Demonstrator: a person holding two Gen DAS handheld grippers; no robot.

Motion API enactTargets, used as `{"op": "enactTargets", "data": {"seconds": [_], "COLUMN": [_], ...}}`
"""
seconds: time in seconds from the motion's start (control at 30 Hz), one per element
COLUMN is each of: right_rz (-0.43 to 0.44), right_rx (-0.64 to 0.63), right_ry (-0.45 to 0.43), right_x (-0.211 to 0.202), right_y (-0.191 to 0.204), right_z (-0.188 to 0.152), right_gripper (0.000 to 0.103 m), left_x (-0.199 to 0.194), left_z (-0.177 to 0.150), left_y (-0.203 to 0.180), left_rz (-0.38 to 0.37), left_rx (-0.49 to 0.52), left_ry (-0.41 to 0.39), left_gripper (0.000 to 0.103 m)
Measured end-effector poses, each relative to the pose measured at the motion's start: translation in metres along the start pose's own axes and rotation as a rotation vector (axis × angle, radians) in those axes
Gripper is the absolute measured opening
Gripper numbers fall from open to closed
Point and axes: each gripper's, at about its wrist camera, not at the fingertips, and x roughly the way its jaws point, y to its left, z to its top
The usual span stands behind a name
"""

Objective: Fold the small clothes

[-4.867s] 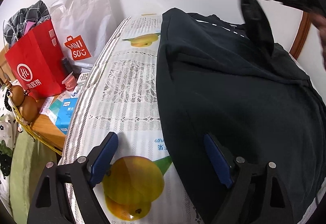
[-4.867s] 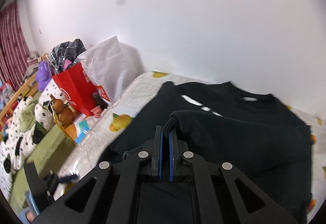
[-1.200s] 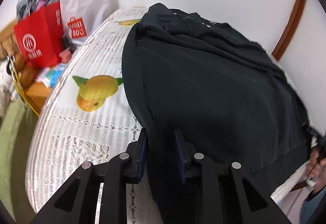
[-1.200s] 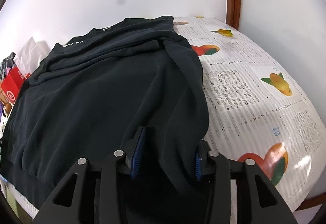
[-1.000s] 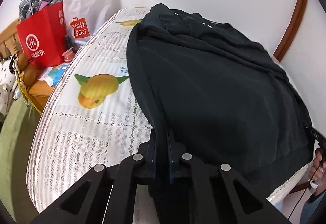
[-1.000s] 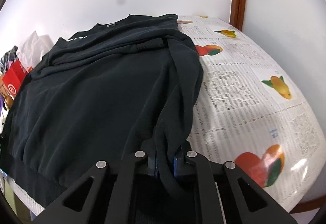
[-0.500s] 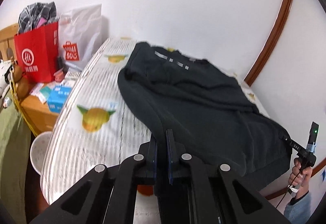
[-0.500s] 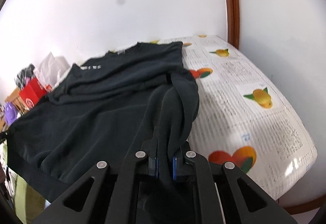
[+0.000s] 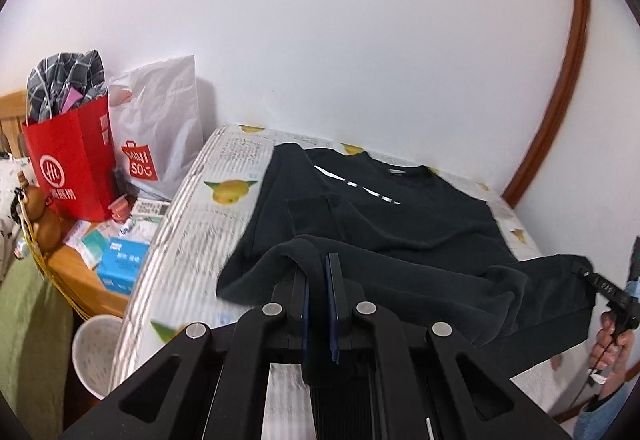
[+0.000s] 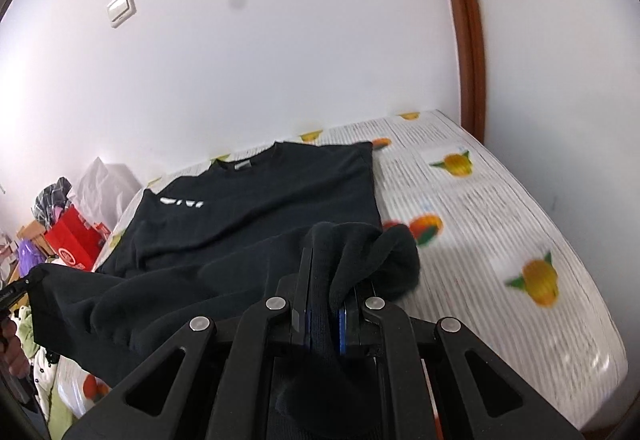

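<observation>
- My left gripper is clenched on the near left corner of the sweatshirt's hem.
- My right gripper pinches the near right corner likewise.
- Between them the hem hangs raised over the table's near edge.
- Its collar lies straight ahead, by the far edge, so I judge the fold goes forward.

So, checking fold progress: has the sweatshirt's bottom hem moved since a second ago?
Yes. The sweatshirt hem, clamped by both grippers, has lifted off the tablecloth toward the collar.
</observation>
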Motion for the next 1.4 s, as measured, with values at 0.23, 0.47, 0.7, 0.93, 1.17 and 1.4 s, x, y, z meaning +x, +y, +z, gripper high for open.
{"op": "enactTargets", "data": {"seconds": [0.23,0.47,0.7,0.93,1.17,1.4], "right_rz": [-0.023,-0.038,-0.047,-0.096,-0.160,-0.109], "right_rx": [-0.034,-0.026,0.021,0.016,-0.044,-0.075], "right_ry": [0.025,0.063,0.103,0.146,0.159,0.161], "right_x": [0.045,0.092,0.139,0.181,0.199,0.163], "right_y": [0.013,0.009,-0.002,-0.004,0.000,-0.003], "right_z": [0.029,0.041,0.046,0.041,0.033,0.033], "right_gripper": [0.009,0.009,0.009,0.009,0.010,0.029], "left_x": [0.044,0.089,0.130,0.168,0.181,0.163], "left_z": [0.027,0.042,0.048,0.039,0.033,0.031], "left_y": [-0.008,-0.011,0.001,0.012,0.016,0.019], "left_rz": [0.049,0.096,0.116,0.128,0.132,0.094], "left_rx": [0.040,0.057,0.053,0.046,0.036,0.029], "left_ry": [0.030,0.078,0.112,0.161,0.192,0.216], "left_gripper": [0.007,0.007,0.008,0.008,0.011,0.038]}}
